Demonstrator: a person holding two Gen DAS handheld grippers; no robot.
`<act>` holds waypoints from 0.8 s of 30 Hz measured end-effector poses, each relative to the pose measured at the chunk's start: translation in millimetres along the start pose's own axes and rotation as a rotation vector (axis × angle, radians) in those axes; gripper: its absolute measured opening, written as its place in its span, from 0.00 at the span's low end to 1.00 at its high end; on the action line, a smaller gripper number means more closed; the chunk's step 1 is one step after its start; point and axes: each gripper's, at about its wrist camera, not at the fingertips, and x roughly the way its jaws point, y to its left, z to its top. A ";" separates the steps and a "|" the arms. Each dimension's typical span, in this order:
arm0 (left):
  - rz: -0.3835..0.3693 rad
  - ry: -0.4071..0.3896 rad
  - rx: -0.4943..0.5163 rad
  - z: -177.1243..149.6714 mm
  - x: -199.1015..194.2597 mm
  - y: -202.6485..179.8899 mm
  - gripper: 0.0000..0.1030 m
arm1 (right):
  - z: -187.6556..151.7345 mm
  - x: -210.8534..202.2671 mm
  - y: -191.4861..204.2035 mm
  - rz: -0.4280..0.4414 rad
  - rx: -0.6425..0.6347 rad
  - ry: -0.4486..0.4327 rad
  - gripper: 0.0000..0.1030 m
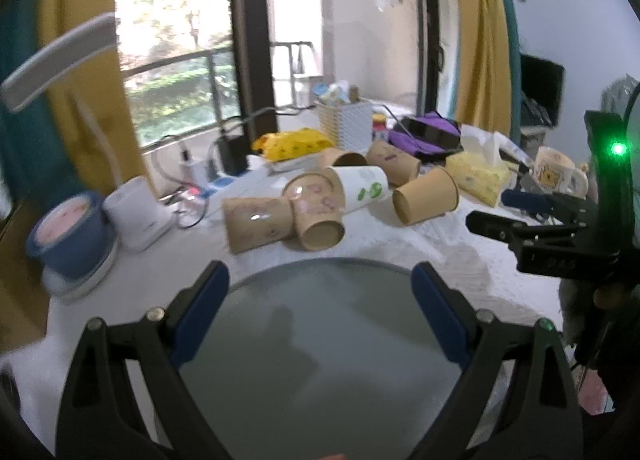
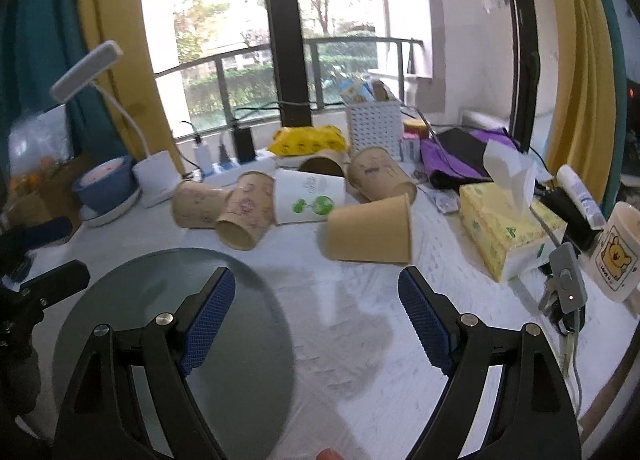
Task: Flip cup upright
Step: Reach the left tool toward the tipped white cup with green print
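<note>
My left gripper (image 1: 320,284) is wide open, holding nothing, and hangs over the grey disc (image 1: 320,340) on the white table (image 1: 460,260). My right gripper (image 2: 316,288) is open too and empty, with bare table between its blue pads (image 2: 424,324); in the left view it shows at the right edge, jaws apart.

The cups lie in a heap beyond the disc, all on their sides. The plain cup (image 2: 370,234) is nearest my right gripper, just ahead of its right finger, and lies apart from the others with its mouth to the right. Left of it lies the white cup (image 2: 310,196) with a green print. A printed cup (image 2: 244,216) points its mouth toward me, touching another printed cup (image 2: 196,204) to its left. Two more brown cups (image 2: 380,176) lie behind. From here, I cannot see anything inside any of them.

The white basket (image 2: 374,128) at the back is stuffed with packets. The tissue box (image 2: 508,232) has a sheet standing up from it. A bear mug (image 2: 618,252) stands upright at the right edge. A blue bowl (image 2: 104,188) sits on a plate at the left, beside the lamp base (image 2: 158,180).

Open table lies between the disc, the plain cup and the tissue box.
</note>
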 end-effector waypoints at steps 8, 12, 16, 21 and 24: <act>-0.064 0.087 0.113 38.0 64.1 -9.7 0.91 | 15.1 29.7 -31.3 -0.036 0.052 0.041 0.84; -0.086 0.124 0.183 56.6 97.7 -15.7 0.91 | 21.5 42.7 -46.8 -0.044 0.073 0.058 0.84; -0.095 0.150 0.264 75.5 130.7 -21.7 0.91 | 22.5 56.5 -59.1 -0.042 0.098 0.082 0.84; -0.111 0.197 0.369 93.9 171.2 -28.2 0.91 | 21.3 68.6 -68.1 -0.025 0.134 0.101 0.84; -0.128 0.243 0.419 102.3 193.4 -30.5 0.91 | 21.5 73.9 -73.5 -0.018 0.152 0.109 0.84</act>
